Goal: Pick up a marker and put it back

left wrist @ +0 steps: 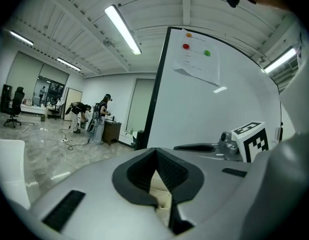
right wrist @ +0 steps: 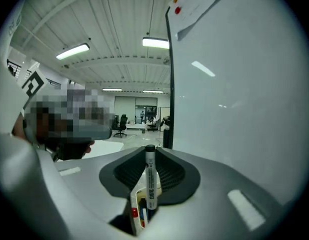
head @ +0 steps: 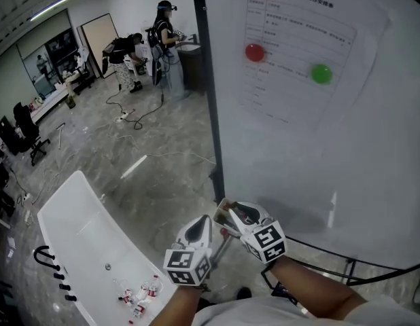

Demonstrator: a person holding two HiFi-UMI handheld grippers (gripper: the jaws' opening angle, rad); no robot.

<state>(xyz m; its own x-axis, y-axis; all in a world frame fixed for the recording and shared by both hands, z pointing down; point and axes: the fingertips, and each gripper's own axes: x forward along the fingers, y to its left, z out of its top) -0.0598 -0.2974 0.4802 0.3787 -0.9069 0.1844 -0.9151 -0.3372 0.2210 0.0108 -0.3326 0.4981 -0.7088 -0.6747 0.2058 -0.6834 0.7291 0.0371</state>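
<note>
Whiteboard (head: 319,155), white table (head: 81,223), office chair (head: 26,131)

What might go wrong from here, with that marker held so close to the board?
The marker lies lengthwise in the right gripper's jaws, so it may slide out when moved. The left gripper sits right beside it, jaws shut and empty; the two might knock together. The whiteboard is close, so the marker could bump it.

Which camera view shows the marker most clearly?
The right gripper view: the marker stands close to the camera, clamped between the jaws of the right tool. In the head view it is too small to tell apart from the tool. The left gripper view does not show it.
</note>
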